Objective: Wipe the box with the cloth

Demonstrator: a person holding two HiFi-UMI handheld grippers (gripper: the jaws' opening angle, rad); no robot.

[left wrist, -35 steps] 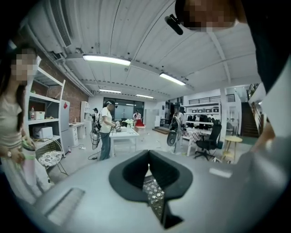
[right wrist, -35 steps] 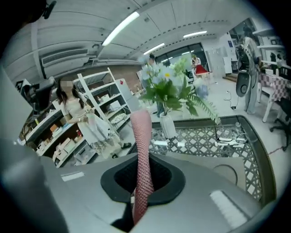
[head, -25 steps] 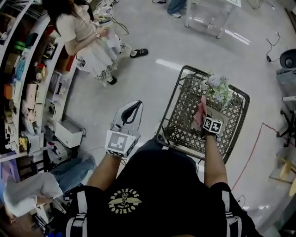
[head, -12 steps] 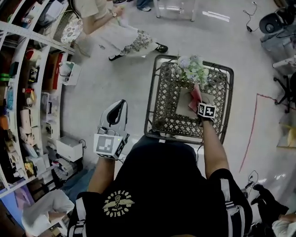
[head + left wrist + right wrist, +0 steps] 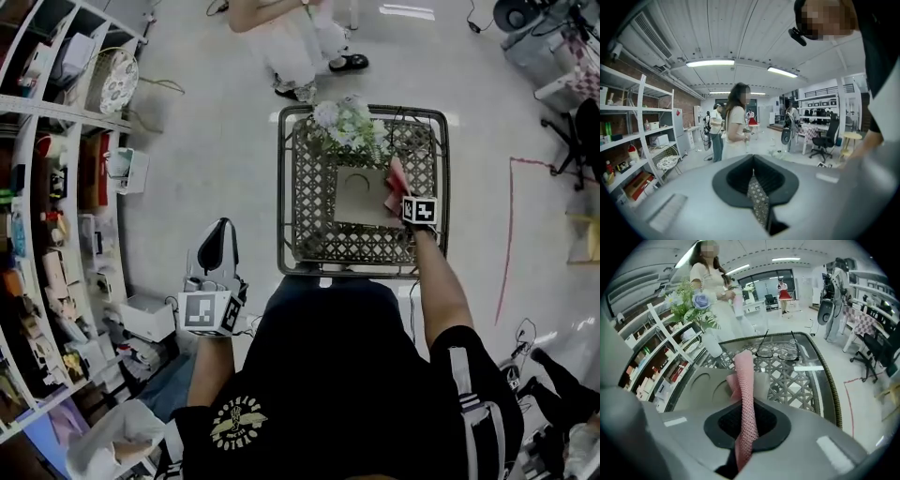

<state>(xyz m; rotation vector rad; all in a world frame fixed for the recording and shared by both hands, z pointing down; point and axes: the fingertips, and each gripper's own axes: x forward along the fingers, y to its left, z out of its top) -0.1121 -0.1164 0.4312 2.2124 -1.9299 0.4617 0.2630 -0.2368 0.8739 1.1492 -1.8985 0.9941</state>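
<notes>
Cloth [image 5: 395,178] sits pinched in our right gripper [image 5: 401,194] over the box's [image 5: 356,199] 3 o'clock edge on the table [image 5: 305,202], while we hold our left gripper [image 5: 217,242], jaws together, above open floor [image 5: 206,159] at 8 o'clock.

You can't read any words here. The yellow print [image 5: 236,419] on your black shirt [image 5: 328,375] is too small.

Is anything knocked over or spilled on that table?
No, nothing stands out. The flat grey box lies level on the metal lattice table, the white vase of flowers stands upright, and the right gripper holds the pink knitted cloth at the box's edge.
</notes>
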